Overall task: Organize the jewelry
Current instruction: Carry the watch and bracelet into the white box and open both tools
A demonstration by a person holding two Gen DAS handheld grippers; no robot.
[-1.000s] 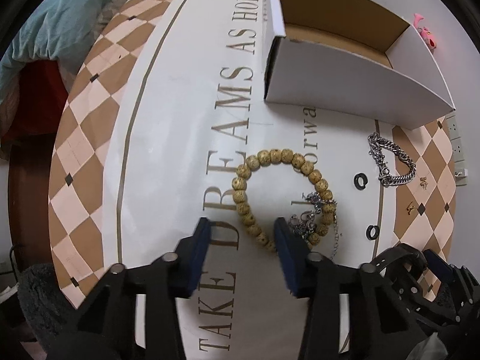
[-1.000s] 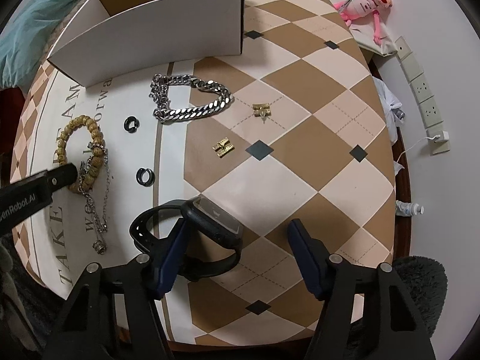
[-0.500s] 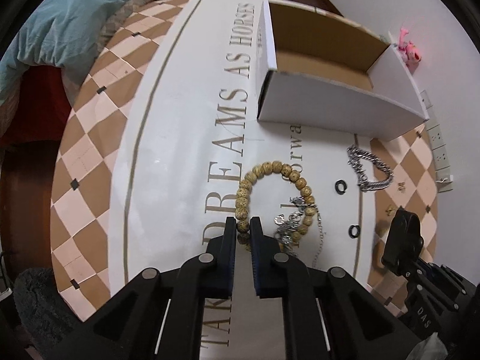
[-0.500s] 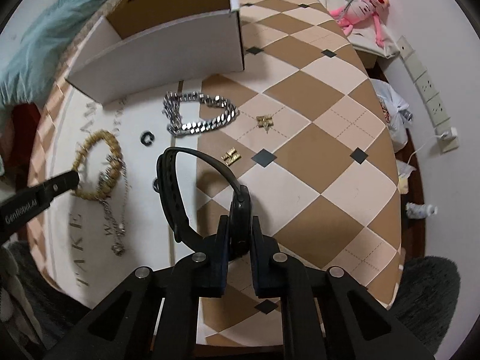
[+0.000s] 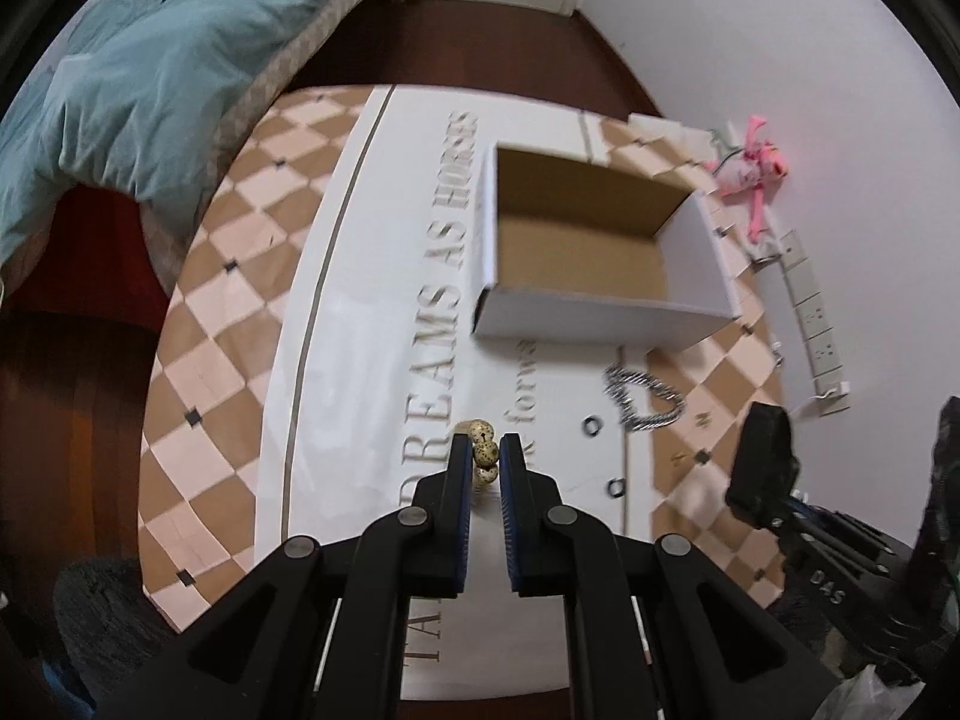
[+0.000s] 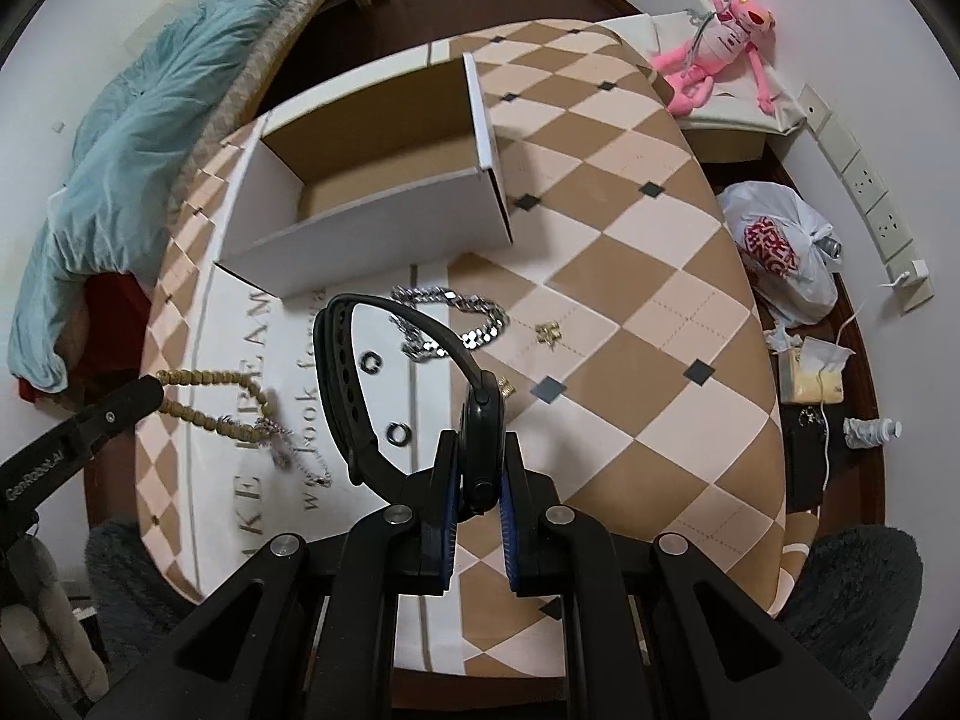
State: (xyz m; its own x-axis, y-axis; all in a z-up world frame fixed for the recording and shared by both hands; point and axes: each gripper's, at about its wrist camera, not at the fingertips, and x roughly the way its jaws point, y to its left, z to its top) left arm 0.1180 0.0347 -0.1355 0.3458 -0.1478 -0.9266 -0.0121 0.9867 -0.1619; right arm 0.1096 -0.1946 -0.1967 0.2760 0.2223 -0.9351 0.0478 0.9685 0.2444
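My left gripper [image 5: 485, 450] is shut on the tan bead bracelet [image 5: 483, 455] and holds it above the table; in the right wrist view the bracelet [image 6: 207, 405] hangs from the left gripper's tip [image 6: 144, 393] with a thin silver chain [image 6: 282, 444] tangled on it. My right gripper [image 6: 480, 468] is shut on a black watch [image 6: 420, 396], lifted off the table. The open white cardboard box [image 5: 600, 258] stands at the far side, also seen in the right wrist view [image 6: 372, 180].
On the checkered tablecloth [image 6: 630, 300] lie a silver curb-link bracelet [image 6: 456, 318], two black rings [image 6: 371, 362] [image 6: 397, 433] and small gold earrings [image 6: 547, 333]. A pink plush toy [image 6: 720, 30], a plastic bag [image 6: 780, 252] and a blue blanket [image 5: 150, 72] lie beyond the table.
Both grippers closed, the left on the bead bracelet and the right on the black watch, and both have lifted their items up off the table; the silver chain rises with the beads.
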